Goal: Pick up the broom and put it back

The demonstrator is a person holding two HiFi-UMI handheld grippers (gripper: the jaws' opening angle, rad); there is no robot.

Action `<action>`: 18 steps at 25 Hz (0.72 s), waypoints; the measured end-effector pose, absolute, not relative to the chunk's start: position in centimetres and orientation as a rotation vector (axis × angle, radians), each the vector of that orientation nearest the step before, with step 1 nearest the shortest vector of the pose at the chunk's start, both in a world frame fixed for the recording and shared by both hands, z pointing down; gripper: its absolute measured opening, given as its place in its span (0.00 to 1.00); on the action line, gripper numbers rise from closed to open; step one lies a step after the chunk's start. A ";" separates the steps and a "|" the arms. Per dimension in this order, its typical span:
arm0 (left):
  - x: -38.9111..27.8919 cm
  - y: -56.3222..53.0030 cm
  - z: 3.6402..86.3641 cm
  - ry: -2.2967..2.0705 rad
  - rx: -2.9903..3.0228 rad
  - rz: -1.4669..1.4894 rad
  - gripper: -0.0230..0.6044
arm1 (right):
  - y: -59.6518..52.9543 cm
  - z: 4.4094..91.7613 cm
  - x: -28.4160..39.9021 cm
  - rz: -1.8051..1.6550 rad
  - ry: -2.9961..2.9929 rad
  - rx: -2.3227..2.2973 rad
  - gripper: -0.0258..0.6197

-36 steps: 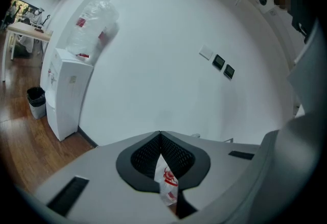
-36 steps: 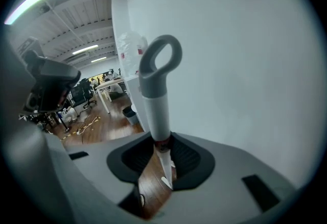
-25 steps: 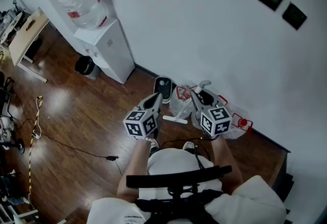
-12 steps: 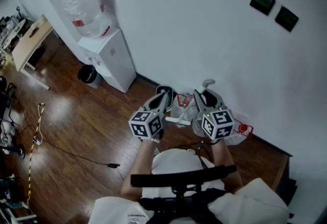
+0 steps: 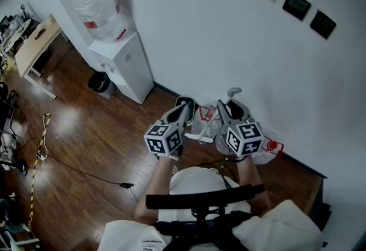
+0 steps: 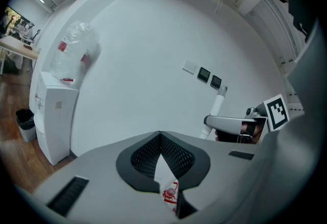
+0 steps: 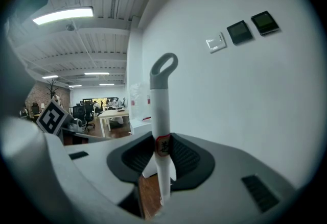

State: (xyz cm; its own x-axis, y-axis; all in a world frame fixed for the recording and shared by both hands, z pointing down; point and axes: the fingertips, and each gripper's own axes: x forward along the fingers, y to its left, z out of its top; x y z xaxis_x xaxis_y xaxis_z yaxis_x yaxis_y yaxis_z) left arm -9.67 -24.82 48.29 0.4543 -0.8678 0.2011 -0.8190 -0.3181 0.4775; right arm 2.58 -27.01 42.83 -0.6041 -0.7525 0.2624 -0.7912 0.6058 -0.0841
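The broom (image 5: pixel 207 127) has a white handle with a grey loop (image 5: pixel 233 93) on top and a small white head (image 5: pixel 197 139) at the bottom. My right gripper (image 5: pixel 230 108) is shut on the handle and holds it roughly upright near the white wall. In the right gripper view the handle (image 7: pixel 162 131) stands between the dark pads of my right gripper (image 7: pixel 162 142). My left gripper (image 5: pixel 185 109) hangs beside it to the left, apart from the broom. In the left gripper view my left gripper (image 6: pixel 160 136) is shut with nothing in it, and the broom handle (image 6: pixel 218 104) shows at the right.
Plastic bags with red print (image 5: pixel 267 144) and a dark oval thing (image 5: pixel 184 103) lie on the wooden floor at the wall's foot. A white water dispenser (image 5: pixel 123 61) and a black bin (image 5: pixel 100 81) stand to the left. A cable (image 5: pixel 86 171) runs over the floor.
Both grippers have risen a little, the right one carrying the broom up with it. Over the last half second almost nothing has moved.
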 end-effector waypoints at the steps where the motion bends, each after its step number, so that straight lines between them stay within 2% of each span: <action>1: -9.7 -24.8 48.3 -1.405 2.189 -0.124 0.01 | -27.0 42.9 2.6 0.288 -2.630 1.279 0.24; 12: -9.9 -24.3 49.4 -1.381 2.177 -0.108 0.01 | -27.0 43.8 2.8 0.319 -2.613 1.287 0.24; 18: -10.0 -22.7 51.1 -1.366 2.135 -0.091 0.01 | -26.4 47.9 3.3 0.367 -2.574 1.267 0.24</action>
